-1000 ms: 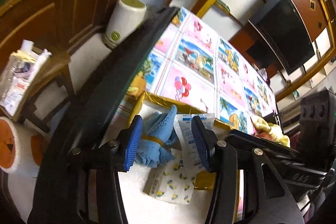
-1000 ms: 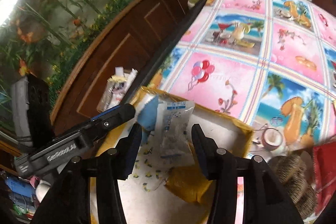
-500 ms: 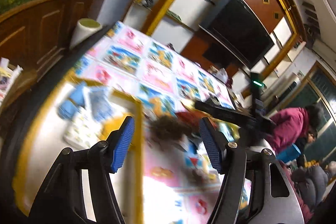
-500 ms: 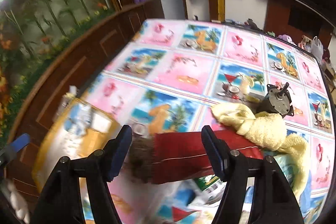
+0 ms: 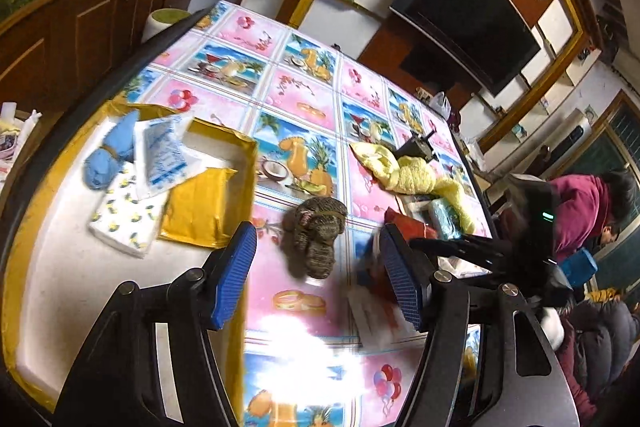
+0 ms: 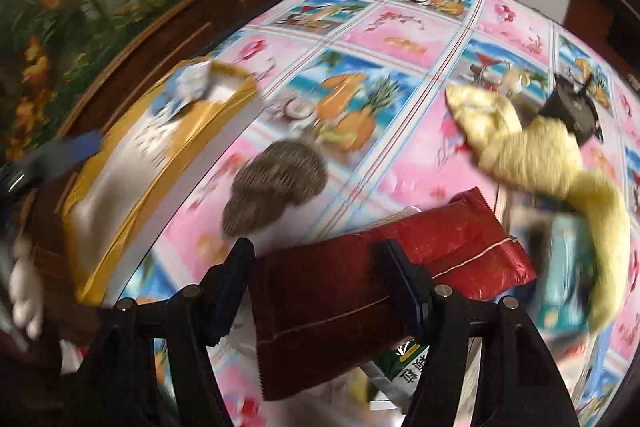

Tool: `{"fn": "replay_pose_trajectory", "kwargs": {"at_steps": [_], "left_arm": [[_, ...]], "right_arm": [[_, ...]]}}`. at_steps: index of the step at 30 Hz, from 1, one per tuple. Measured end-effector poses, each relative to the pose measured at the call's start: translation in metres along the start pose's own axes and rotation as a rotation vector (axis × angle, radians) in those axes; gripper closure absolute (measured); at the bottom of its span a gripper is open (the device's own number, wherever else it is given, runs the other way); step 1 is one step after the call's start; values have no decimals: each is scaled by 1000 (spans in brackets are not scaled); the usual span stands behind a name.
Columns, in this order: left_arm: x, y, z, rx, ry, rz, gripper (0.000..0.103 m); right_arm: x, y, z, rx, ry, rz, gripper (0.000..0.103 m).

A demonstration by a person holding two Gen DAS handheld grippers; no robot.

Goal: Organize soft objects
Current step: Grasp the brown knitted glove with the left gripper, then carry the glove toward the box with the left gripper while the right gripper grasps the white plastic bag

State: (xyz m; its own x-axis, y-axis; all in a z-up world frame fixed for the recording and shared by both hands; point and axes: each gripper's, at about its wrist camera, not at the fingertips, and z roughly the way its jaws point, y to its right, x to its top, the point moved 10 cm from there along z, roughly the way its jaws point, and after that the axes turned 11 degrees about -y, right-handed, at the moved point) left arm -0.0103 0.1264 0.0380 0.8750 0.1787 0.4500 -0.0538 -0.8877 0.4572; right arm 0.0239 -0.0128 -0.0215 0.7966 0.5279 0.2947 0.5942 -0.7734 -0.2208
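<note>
A tablecloth printed with tropical drinks covers the table in a wood-panelled room with a dark television. The left gripper hangs with jaws spread, empty, above a brown knitted bundle. The right gripper (blurred) straddles a red packet; whether it grips is unclear. Beside lies a yellow-rimmed tray.

I note bare table beyond the brown knitted bundle, which lies directly ahead of my left tongs. The yellow-rimmed tray bounds the left; yellow cloth crowds the right.
</note>
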Motion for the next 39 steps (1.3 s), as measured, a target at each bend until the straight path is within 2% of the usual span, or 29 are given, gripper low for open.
{"fn": "replay_pose_trajectory", "kwargs": {"at_steps": [3, 6, 10, 13, 16, 20, 21, 22, 26, 30, 33, 36, 39], "left_arm": [[-1, 16, 26, 21, -44, 55, 39], [1, 25, 64, 144, -105, 133, 39], [8, 20, 103, 261, -165, 163, 39], [16, 9, 125, 322, -181, 148, 39], [20, 4, 138, 329, -187, 137, 36], [13, 8, 145, 396, -212, 215, 34], [9, 10, 146, 402, -218, 239, 40], [6, 12, 147, 380, -229, 241, 51], [2, 17, 135, 298, -217, 219, 52], [1, 33, 100, 119, -148, 161, 52], [-2, 40, 72, 22, -91, 123, 52], [-7, 41, 52, -28, -51, 92, 51], [-14, 35, 43, -45, -43, 67, 51]], "right_arm": [[-16, 16, -27, 32, 107, 74, 37], [-27, 42, -46, 45, 225, 172, 37], [-44, 60, -56, 137, 304, 267, 37], [-55, 64, -64, 152, 338, 296, 37], [-61, 66, -65, 149, 338, 303, 37], [-67, 79, -75, 116, 366, 339, 37], [-68, 85, -80, 122, 382, 358, 37], [-71, 91, -85, 121, 394, 374, 37], [-82, 114, -98, 56, 422, 433, 37], [-101, 136, -106, -1, 412, 492, 37], [-114, 151, -103, -36, 388, 537, 37], [-123, 163, -93, -49, 352, 591, 37], [-126, 165, -74, 10, 308, 646, 37]]}}
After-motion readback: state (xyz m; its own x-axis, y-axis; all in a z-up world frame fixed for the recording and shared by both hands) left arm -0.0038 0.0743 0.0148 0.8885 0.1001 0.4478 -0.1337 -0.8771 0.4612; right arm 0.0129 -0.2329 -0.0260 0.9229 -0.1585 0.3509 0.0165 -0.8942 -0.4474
